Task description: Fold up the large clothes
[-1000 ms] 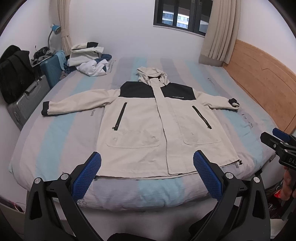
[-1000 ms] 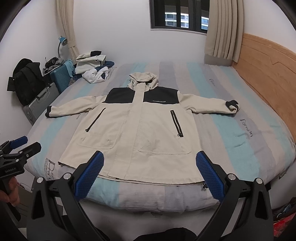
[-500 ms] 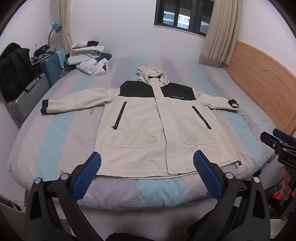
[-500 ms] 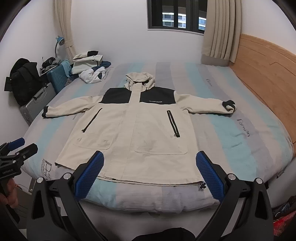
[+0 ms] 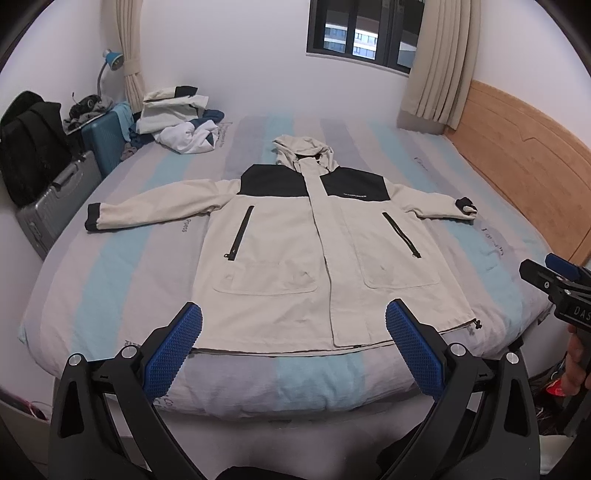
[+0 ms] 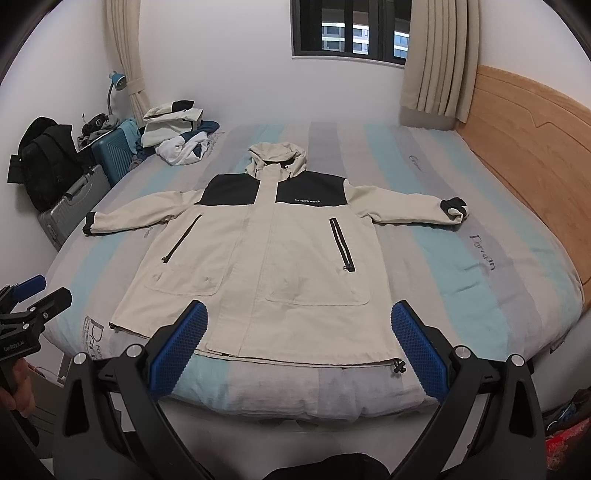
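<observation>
A cream hooded jacket (image 5: pixel 295 251) (image 6: pixel 280 258) with black shoulder panels lies flat, front up, on the striped bed (image 5: pixel 129 266) (image 6: pixel 480 273), sleeves spread to both sides and hem toward me. My left gripper (image 5: pixel 293 323) hovers open off the foot of the bed, near the hem, holding nothing. My right gripper (image 6: pixel 299 325) is likewise open and empty near the hem. Each gripper shows at the edge of the other's view, hand-held: the right gripper (image 5: pixel 561 284) and the left gripper (image 6: pixel 26 306).
A pile of clothes (image 5: pixel 177 122) lies at the bed's far left corner. Suitcases (image 5: pixel 62 199) and a black backpack (image 5: pixel 29 155) stand along the left wall. A wooden headboard (image 5: pixel 524 166) runs along the right side. A window with curtains (image 6: pixel 351 33) is behind.
Both views have shifted slightly; the jacket has not moved and both grippers stay open.
</observation>
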`<state>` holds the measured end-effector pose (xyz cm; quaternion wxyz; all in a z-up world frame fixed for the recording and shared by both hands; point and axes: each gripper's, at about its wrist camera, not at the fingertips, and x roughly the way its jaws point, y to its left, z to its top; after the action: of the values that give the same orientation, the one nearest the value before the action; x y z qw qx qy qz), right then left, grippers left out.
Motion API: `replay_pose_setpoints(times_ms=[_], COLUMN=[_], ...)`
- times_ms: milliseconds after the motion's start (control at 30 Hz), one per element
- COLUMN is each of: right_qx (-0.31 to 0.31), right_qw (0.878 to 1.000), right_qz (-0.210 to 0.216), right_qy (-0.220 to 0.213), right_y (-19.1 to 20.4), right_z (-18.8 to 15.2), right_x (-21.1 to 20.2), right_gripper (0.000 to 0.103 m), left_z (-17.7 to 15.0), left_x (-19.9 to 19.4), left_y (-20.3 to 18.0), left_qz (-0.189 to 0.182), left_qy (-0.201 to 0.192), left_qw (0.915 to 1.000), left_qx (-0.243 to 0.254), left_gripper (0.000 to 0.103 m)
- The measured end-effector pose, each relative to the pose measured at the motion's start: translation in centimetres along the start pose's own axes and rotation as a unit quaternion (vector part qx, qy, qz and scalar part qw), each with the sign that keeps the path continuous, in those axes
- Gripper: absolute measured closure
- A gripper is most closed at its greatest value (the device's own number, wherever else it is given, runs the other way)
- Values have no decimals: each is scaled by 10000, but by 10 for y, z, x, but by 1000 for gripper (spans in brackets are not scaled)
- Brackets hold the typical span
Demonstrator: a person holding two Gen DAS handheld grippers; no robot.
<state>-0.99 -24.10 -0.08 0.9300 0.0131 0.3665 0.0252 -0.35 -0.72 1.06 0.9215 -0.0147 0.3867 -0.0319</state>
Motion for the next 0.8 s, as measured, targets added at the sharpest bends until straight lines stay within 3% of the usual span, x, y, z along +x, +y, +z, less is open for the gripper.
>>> replay_pose_setpoints(times_ms=[800], right_qx=[3], right_qw=[10000], right_qz=[-13], right_qy=[88], right_y=[0], right_z=[0], right_x=[-9], right_gripper=[7], left_z=[-4], left_x=[-6], left_y=[0], left_qz=[-19], left_qy=[44], left_qw=[10000], left_qx=[-85], left_gripper=[6])
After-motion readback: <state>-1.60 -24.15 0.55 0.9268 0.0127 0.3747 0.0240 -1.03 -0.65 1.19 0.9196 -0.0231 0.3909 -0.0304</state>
